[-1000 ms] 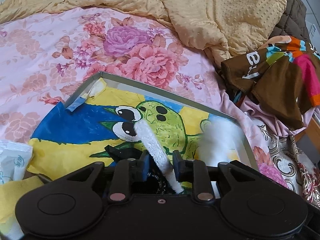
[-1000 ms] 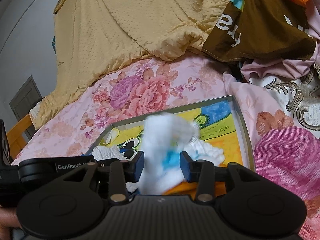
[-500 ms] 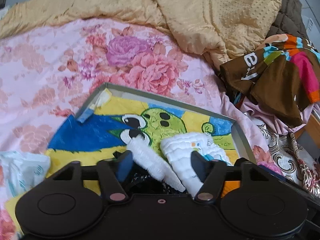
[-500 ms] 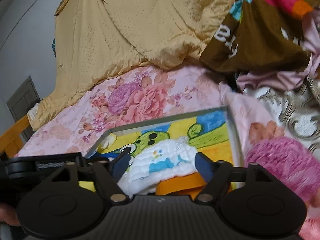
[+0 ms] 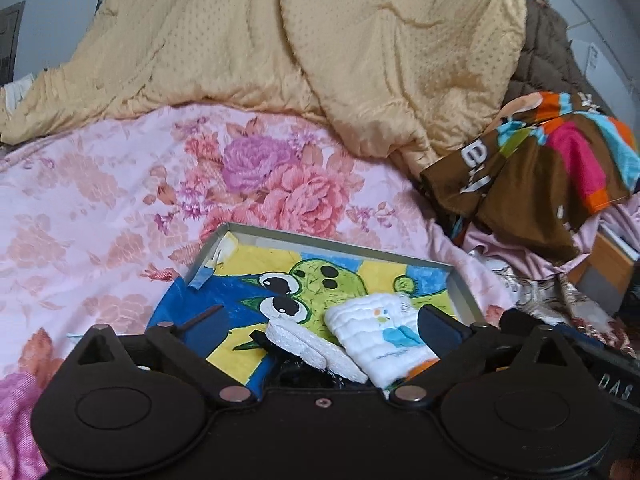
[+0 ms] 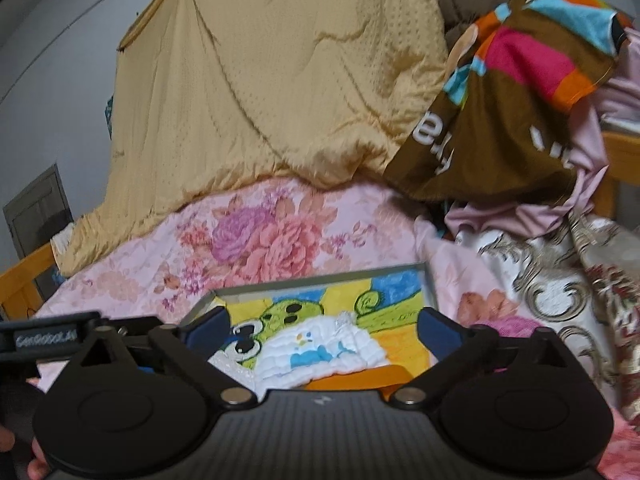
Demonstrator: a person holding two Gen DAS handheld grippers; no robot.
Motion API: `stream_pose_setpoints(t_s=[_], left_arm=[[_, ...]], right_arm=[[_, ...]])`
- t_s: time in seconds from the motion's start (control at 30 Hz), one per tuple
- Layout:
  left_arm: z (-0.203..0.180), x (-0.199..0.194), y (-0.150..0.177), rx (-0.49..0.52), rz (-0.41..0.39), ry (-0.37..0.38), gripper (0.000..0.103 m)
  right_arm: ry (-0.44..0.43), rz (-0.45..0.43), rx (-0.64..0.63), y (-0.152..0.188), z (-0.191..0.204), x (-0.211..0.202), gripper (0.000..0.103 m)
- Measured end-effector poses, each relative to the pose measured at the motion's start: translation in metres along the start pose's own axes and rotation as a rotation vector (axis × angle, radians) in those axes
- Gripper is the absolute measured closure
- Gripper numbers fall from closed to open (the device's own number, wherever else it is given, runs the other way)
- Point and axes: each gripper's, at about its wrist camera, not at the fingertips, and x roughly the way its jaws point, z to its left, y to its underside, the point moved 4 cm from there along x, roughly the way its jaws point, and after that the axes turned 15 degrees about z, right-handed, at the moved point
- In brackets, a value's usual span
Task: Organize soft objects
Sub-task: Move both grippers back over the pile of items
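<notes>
While its jaws are opening wide with nothing gripped, the left gripper hangs over the tray, where the white cloth lies near the right edge. From the right gripper, also opening and empty, the cloth lies near the tray's front edge.

Tray lies on the bedsheet. In the tray, near side: folded cloth, with a rolled towel touching it on its left. Quilt is heaped behind the tray. Garment pile sits to the tray's right, just beside the quilt. Both cloths lie in front of the two grippers' views.
</notes>
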Motion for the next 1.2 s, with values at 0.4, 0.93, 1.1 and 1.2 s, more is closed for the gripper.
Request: stream_pose_setpoints(t_s=[0.4,0.93,1.1,1.2], left_arm=[[-0.001,-0.072,0.039,-0.013,-0.083,-0.008,0.001],[0.014,-0.137,0.107,-0.027,-0.086,0.001,0.001],[0.018,-0.155,0.127,0.019,-0.094,-0.021,0.001],[0.022,-0.165,0.141,0.042,-0.091,-0.023,0.001]], right_arm=[[0.013,-0.050,-0.022,0.019,0.003,-0.067,0.000],[0.059,-0.032,-0.071,0.080,0.028,-0.126,0.000],[0.062,-0.018,-0.066,0.099,0.034,-0.141,0.000],[0.054,0.000,-0.046,0.112,0.038,-0.152,0.000]])
